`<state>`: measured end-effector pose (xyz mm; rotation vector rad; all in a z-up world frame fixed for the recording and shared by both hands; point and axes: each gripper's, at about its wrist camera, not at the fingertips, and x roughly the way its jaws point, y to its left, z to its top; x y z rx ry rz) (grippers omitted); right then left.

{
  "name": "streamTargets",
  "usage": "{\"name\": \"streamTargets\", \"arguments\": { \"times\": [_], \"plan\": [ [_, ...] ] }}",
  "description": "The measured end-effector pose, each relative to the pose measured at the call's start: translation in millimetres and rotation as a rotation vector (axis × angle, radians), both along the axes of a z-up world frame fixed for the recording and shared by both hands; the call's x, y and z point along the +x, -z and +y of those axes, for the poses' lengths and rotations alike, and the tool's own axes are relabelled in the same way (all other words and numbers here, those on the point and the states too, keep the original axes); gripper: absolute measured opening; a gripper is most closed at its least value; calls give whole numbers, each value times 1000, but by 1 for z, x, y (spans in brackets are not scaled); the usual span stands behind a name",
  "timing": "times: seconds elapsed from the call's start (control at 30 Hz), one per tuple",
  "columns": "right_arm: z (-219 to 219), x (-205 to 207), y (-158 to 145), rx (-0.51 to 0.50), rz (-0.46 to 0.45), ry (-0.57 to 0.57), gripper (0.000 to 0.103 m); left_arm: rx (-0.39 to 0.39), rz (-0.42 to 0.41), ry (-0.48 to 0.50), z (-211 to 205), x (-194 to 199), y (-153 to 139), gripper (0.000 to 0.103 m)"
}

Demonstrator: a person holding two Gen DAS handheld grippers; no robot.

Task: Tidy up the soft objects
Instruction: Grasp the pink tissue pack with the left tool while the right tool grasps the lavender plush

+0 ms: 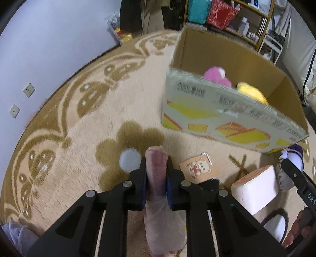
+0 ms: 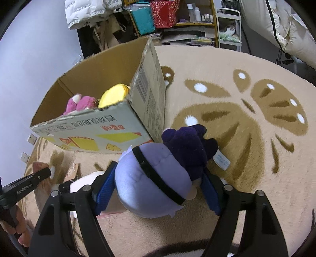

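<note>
**Occlusions / cut-offs**

Pink plush (image 1: 215,76) and yellow plush (image 1: 251,93) half-hidden behind cardboard box wall (image 1: 227,116). Box print blurred. Pink soft toy (image 1: 157,168) runs off bottom edge. Shelf bottles (image 2: 194,11) too small to identify.

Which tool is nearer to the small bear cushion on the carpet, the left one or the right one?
Left. The left tool, shut on a pink soft toy, is right beside the bear cushion. The right tool, gripping a purple plush, is farther away, beyond the white cushion.

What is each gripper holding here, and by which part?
Left gripper: pink plush strip, pinched near its upper end. Right gripper: purple plush doll, gripped across its lavender body.
</note>
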<state>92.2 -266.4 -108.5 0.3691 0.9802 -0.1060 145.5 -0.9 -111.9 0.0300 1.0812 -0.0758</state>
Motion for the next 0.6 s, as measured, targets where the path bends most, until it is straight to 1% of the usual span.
{"name": "streamTargets", "arguments": {
  "times": [0.23, 0.4, 0.6],
  "plan": [
    [0, -4, -14, 9, -47, -8, 82, 7, -91, 2, -2, -3, -22, 14],
    [5, -9, -30, 1, -91, -25, 82, 16, -131, 4, 2, -1, -33, 14],
    [3, -12, -42, 2, -131, -17, 82, 38, -216, 1, 5, -4, -53, 14]
  ]
}}
